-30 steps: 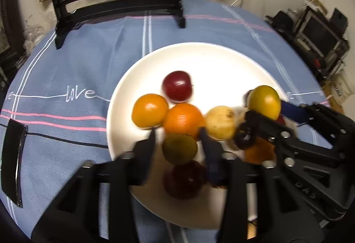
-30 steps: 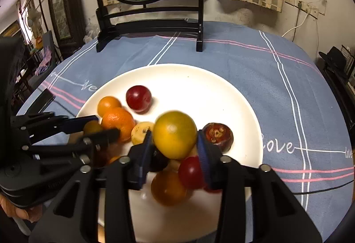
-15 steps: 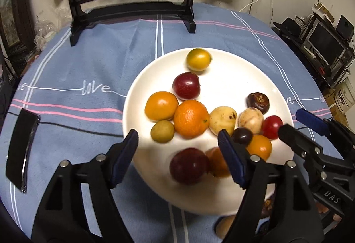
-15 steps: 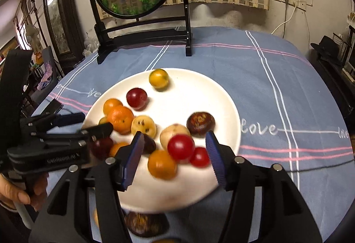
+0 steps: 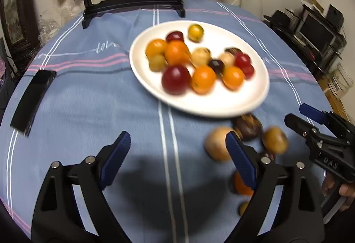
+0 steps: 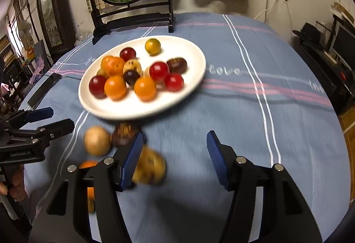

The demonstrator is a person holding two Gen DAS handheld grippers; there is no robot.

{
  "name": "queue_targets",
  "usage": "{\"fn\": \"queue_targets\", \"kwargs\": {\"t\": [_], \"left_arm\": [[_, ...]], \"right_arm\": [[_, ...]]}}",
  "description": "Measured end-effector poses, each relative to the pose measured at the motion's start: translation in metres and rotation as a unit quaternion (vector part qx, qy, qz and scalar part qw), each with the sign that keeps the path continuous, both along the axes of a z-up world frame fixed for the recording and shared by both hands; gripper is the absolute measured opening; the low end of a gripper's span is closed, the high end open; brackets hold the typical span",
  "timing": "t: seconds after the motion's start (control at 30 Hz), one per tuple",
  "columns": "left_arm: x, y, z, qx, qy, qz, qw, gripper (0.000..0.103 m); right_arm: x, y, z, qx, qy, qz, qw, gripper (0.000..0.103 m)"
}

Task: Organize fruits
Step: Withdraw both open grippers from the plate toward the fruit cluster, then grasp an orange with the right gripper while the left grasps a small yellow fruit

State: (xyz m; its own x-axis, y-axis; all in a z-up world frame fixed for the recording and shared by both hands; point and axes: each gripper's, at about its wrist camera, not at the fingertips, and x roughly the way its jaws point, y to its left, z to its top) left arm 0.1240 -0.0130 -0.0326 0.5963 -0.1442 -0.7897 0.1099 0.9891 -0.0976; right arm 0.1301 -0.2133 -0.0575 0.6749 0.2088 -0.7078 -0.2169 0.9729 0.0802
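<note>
A white plate (image 5: 255,100) (image 6: 195,78) on the blue tablecloth holds several fruits, among them a yellow-green fruit (image 5: 195,32) (image 6: 152,46) at its far edge. Several more fruits lie on the cloth in front of the plate: a tan fruit (image 5: 216,143) (image 6: 97,140), a dark brown fruit (image 5: 247,126) (image 6: 123,132), a spotted yellow fruit (image 5: 274,139) (image 6: 150,168) and an orange fruit (image 5: 240,184) (image 6: 87,165). My left gripper (image 5: 177,154) is open and empty, left of the loose fruits. My right gripper (image 6: 175,160) is open and empty, just right of them.
A black phone (image 5: 33,98) (image 6: 44,88) lies on the cloth at the left. A black stand with a round fish picture (image 5: 133,3) (image 6: 131,12) is at the table's far edge. Shelves with electronics (image 5: 315,32) are beyond the table at the right.
Both grippers let go of their fruits onto the plate, opened wide and pulled back toward the table's near side. The loose fruits on the cloth have come into view.
</note>
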Motion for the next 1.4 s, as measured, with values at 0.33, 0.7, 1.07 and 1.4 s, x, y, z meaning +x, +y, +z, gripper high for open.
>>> {"fn": "queue_targets", "kwargs": {"t": [0.33,0.7,1.07,1.4], "left_arm": [[-0.053,-0.026,-0.015,0.003,0.024,-0.048,0.9986,0.089],[-0.069,-0.049,-0.028,0.013,0.027,-0.072,0.9970,0.089],[-0.070,-0.068,-0.038,0.017,0.032,-0.114,0.9929,0.051],[-0.072,-0.067,-0.037,0.023,0.025,-0.118,0.9925,0.028]], "right_arm": [[-0.046,-0.017,-0.010,0.009,0.005,-0.012,1.000,0.060],[-0.061,-0.020,-0.012,0.010,0.001,-0.007,1.000,0.060],[-0.058,-0.017,-0.016,0.012,0.008,0.000,1.000,0.060],[-0.060,-0.015,-0.016,0.011,0.006,0.005,1.000,0.060]]}}
